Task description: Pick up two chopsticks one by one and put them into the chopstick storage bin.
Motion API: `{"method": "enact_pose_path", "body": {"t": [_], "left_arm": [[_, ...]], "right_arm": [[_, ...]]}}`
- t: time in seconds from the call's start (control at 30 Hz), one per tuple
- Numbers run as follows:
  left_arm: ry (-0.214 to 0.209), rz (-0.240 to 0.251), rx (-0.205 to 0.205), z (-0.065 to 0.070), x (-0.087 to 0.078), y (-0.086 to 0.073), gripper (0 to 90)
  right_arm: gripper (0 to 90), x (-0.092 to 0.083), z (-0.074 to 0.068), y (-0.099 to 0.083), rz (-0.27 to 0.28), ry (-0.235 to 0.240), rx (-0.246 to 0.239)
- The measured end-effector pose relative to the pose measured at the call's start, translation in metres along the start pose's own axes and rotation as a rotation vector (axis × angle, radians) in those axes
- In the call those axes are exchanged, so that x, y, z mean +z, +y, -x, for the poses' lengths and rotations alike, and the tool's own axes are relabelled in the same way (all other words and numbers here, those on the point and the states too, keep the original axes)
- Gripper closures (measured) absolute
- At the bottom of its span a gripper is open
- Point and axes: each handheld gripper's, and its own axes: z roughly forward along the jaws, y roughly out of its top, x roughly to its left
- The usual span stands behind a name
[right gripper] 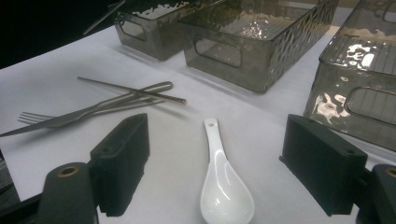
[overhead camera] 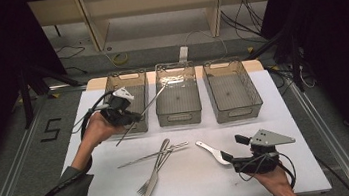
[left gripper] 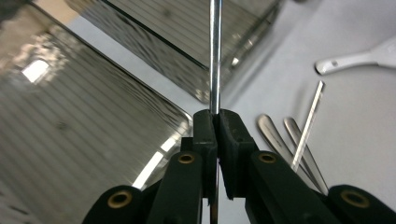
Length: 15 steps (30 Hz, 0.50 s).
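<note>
1. Now the left gripper (overhead camera: 132,116) is clamped on a metal chopstick (overhead camera: 150,102), raised over the left bin (overhead camera: 130,78).
2. Its long axis slants up toward the middle bin (overhead camera: 175,75).
3. The right gripper (right gripper: 215,172) stands apart around the white spoon (right gripper: 224,186).

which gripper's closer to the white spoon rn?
Right. The right gripper stands open with the white spoon lying between its jaws. The left gripper is up by the left bin, shut on a chopstick.
</note>
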Motion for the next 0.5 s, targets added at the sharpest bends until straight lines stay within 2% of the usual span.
{"method": "enact_pose_path", "body": {"t": [0.13, 0.3, 0.5], "left_arm": [[0.038, 0.030, -0.032, -0.011, -0.007, 0.010, 85.1], [0.073, 0.023, -0.041, -0.020, -0.008, 0.019, 85.2], [0.108, 0.042, -0.058, -0.031, -0.011, 0.029, 85.2]], "right_arm": [[23.9, 0.000, 0.001, 0.000, 0.008, 0.000, 0.007], [23.9, 0.000, 0.001, 0.000, 0.008, 0.002, 0.008], [23.8, 0.000, 0.001, 0.000, 0.011, 0.002, 0.007]]}}
